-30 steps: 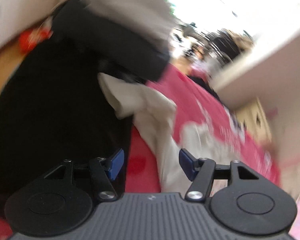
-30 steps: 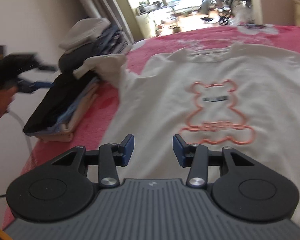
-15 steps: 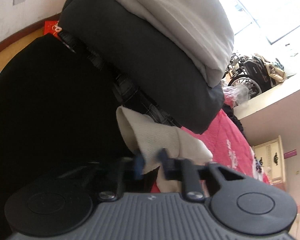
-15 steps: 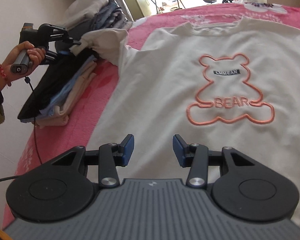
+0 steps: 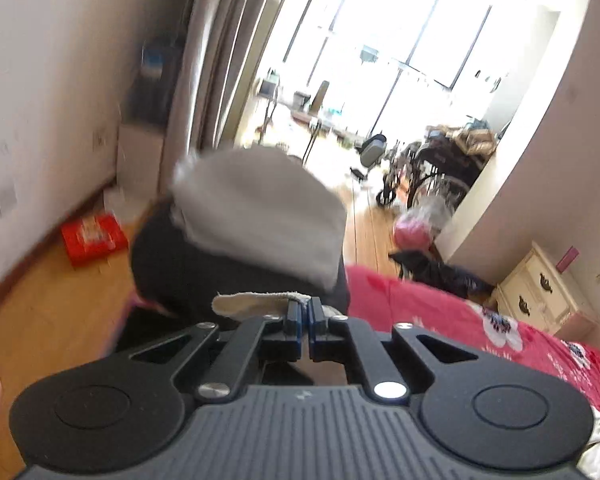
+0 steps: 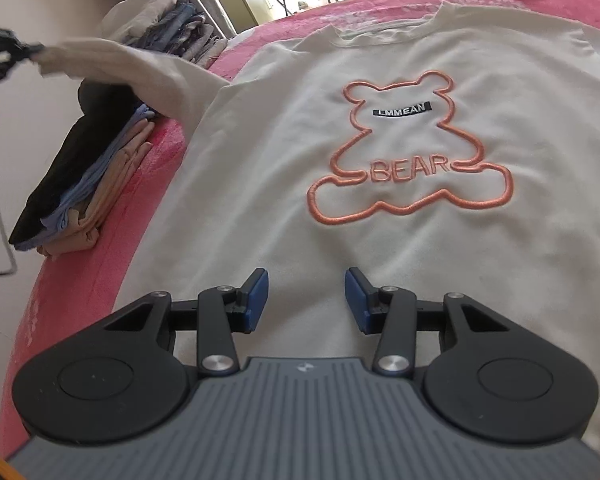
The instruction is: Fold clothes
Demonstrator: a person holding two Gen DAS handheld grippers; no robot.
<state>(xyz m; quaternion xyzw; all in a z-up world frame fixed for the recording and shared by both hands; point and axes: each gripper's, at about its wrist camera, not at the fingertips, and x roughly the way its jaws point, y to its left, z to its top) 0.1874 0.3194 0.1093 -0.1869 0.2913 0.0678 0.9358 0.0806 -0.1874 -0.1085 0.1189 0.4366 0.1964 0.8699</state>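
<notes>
A: Since the cream sweatshirt (image 6: 380, 208) lies flat and face up across the pink bedspread (image 6: 80, 280), filling the middle of the right wrist frame, how far along would you say the folding is?

B: Barely begun, I'd judge. Only its sleeve (image 6: 112, 64) is off the bed, raised at the upper left of that frame. The body shows no fold yet, so both sleeves and the halving remain.

A: Who has the sleeve?

B: The left gripper (image 5: 304, 314). Its jaws are pressed together on the ribbed cuff (image 5: 256, 304), low centre in the left wrist view.

A: And the right gripper (image 6: 306, 300)?

B: Partly spread, nothing between the pads, poised over the hem area at the bottom centre.

A: How does the shirt look?

B: Thick and smooth, with an orange bear outline (image 6: 408, 152) stitched on the chest, lettered BEAR. Folded piles (image 6: 80, 176) sit at the left edge, just beside it.
</notes>
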